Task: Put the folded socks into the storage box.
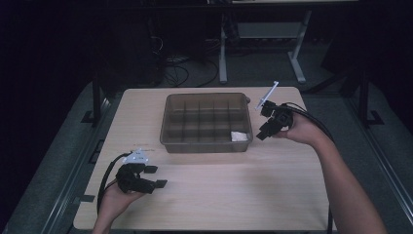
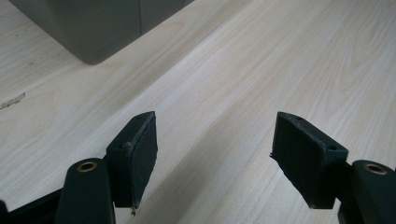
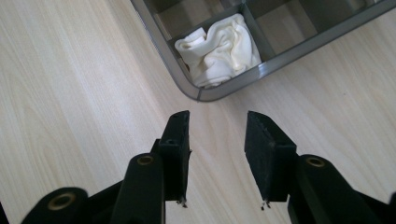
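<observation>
White cloth (image 3: 219, 49) bunched in corner compartment of grey tray (image 3: 280, 58), partly hidden, right gripper (image 3: 217, 140) jaws spread, empty — left gripper (image 2: 215, 154) likewise.

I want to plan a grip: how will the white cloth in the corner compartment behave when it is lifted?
The white cloth is crumpled into soft folds, so it is probably floppy and light. It may unfold and drape, perhaps catching on the tray dividers.

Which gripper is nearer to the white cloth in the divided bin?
Right. The right gripper sits just beside the bin's near right corner, where the white cloth lies, jaws open and empty. The left gripper rests on the table's near left, well away.
</observation>
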`<state>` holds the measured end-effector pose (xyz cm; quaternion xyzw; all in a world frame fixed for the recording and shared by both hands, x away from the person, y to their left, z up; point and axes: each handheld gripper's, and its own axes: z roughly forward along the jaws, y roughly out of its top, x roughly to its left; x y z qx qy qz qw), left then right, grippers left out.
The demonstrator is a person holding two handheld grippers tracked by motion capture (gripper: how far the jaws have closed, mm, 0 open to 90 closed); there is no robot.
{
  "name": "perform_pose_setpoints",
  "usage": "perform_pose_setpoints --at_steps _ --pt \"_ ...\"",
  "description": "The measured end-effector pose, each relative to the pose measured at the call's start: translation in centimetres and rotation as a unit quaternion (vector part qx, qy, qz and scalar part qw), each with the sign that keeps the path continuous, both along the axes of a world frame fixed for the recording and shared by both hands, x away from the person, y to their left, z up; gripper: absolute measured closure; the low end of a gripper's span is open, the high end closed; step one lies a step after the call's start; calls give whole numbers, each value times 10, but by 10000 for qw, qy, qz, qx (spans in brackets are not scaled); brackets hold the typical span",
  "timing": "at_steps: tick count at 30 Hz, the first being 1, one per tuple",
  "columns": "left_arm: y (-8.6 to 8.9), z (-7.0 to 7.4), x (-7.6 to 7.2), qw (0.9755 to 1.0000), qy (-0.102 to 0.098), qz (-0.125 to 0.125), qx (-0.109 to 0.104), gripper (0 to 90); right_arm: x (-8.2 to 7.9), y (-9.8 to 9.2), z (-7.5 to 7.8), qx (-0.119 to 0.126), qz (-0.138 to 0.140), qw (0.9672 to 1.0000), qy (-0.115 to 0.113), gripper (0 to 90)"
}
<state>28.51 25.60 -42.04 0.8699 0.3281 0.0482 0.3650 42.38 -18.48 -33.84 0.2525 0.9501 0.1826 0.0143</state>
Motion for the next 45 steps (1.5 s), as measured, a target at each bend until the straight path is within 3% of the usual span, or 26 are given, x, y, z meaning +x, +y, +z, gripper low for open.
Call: perform_pose_setpoints --at_steps 45 --pt "4 0 -2 10000 -15 47 44 306 -32 -37 -37 322 -267 9990 156 529"
